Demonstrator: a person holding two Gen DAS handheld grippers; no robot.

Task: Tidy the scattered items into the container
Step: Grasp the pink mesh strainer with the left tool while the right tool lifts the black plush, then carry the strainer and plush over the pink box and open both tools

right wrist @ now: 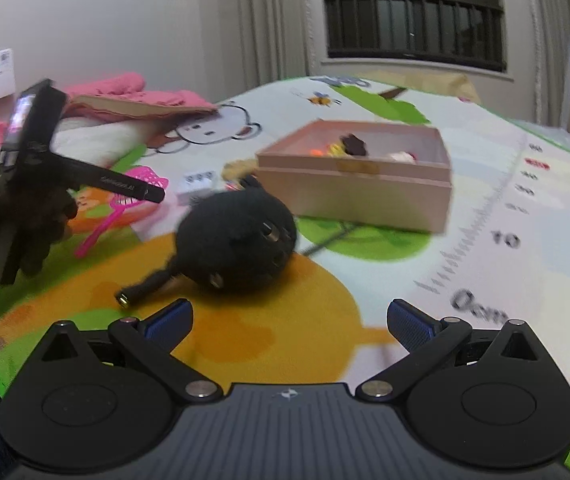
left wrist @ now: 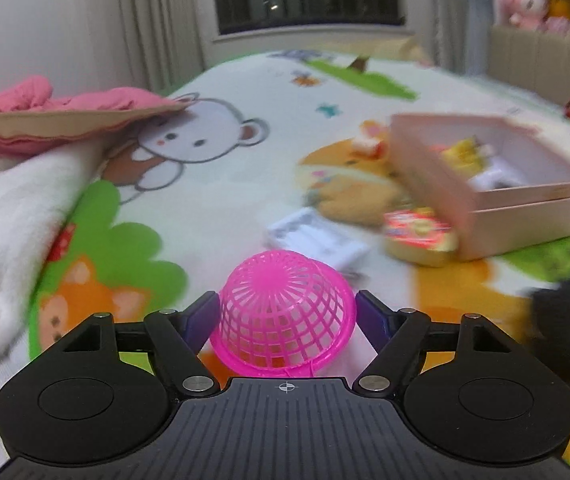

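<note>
Left wrist: tongs (left wrist: 287, 312) grip pink basket (left wrist: 285, 312) — right wrist: black toy (right wrist: 237, 246).

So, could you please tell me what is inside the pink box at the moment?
The pink box holds a few small toys: something yellow, something white and a dark piece. Its near wall hides the floor of the box.

A cartoon play mat (right wrist: 465, 184) carries a pink box (right wrist: 357, 196), a black toy (right wrist: 237, 236) and a pink blanket (left wrist: 65, 116).
</note>
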